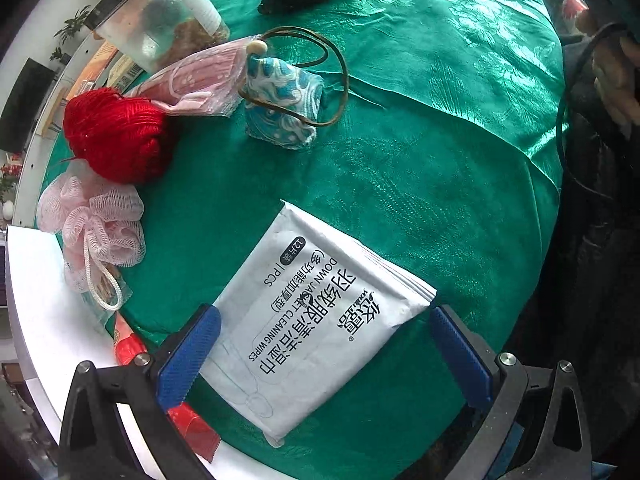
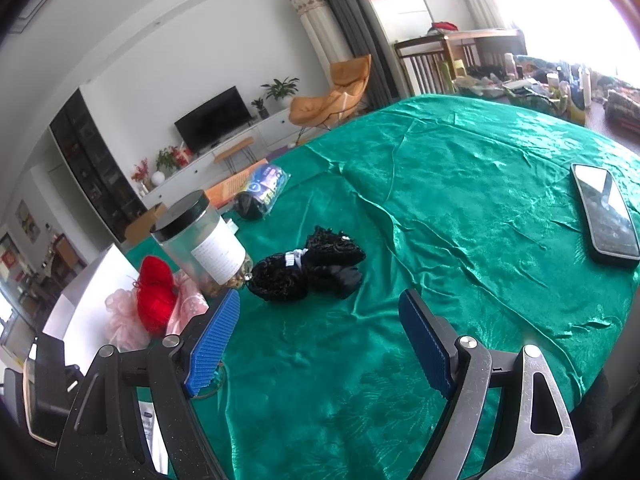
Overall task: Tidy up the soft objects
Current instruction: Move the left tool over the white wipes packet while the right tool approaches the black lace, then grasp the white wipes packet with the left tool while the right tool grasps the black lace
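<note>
A white pack of cleaning wipes [image 1: 316, 316] lies flat on the green cloth between the fingers of my left gripper [image 1: 324, 356], which is open and not pressing it. Beyond it are a blue patterned pouch [image 1: 282, 104] with a brown cord, a red yarn ball [image 1: 116, 132], a pink mesh sponge [image 1: 92, 224] and a pink cloth [image 1: 200, 80]. Black lace fabric [image 2: 308, 268] lies in front of my right gripper [image 2: 316, 344], which is open and empty above the cloth. The red yarn ball [image 2: 156, 296] shows at its left.
A clear jar with a black lid [image 2: 200, 240] stands by the yarn. A phone [image 2: 606, 216] lies at the right on the green tablecloth [image 2: 460, 200]. A white tray edge [image 1: 48, 280] and red packet [image 1: 132, 344] are at the left. A person's hand [image 1: 616, 76] is at the far right.
</note>
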